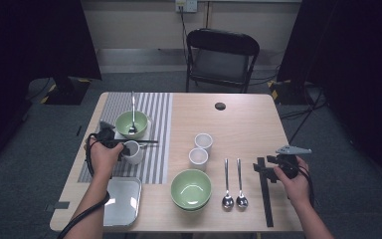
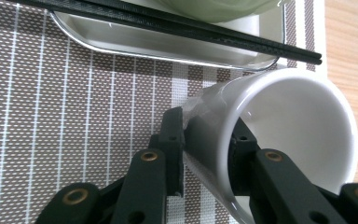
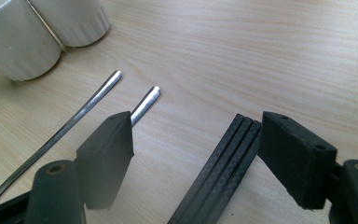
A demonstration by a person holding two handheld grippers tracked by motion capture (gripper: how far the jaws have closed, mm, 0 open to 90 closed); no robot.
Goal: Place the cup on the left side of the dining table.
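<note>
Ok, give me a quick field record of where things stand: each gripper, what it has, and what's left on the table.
left gripper: fingers straddle the wall of the white cup, one outside, one inside; cup on the striped mat
right gripper: open, over the black chopsticks lying on the table
place setting on mat: green bowl with spoon, chopsticks across the tray edge
still unplaced: two white cups, green bowl, two spoons, empty tray
</note>
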